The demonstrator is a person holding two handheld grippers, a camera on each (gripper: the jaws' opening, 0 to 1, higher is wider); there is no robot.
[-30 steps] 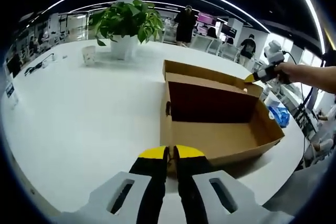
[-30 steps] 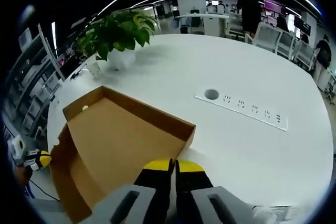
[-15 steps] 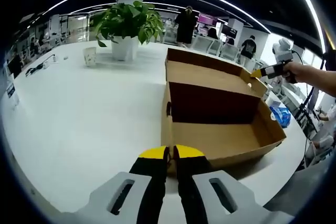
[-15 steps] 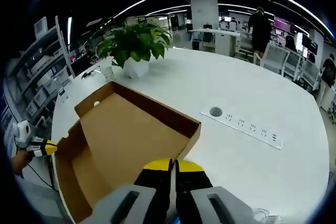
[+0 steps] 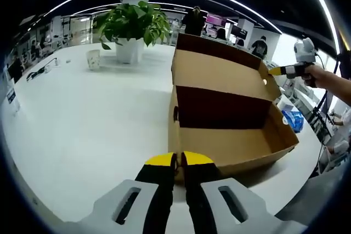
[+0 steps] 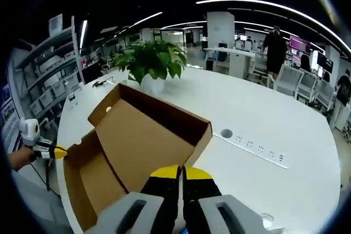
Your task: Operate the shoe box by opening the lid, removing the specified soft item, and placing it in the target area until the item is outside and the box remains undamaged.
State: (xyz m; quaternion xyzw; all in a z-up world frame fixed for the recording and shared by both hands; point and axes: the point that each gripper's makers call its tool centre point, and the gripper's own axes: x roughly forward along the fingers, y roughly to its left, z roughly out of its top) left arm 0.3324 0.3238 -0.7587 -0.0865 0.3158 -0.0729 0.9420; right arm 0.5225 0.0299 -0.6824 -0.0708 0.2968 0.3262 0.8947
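Left gripper view: we raised the lid [image 5: 219, 72] higher w/ right gripper [image 5: 277, 71] clenched on its corner; left gripper [image 5: 179, 160] clenched on box [image 5: 230, 146] front wall. Box now open; item not visible.

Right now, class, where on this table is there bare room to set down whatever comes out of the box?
The white table lies bare between the shoe box and the potted plant. Bare too beyond the socket strip. The box's far side, near the edge, is crowded.

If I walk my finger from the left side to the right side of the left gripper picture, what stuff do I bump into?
Small white cup → potted plant → shoe box → right gripper at the raised lid corner → blue bag.
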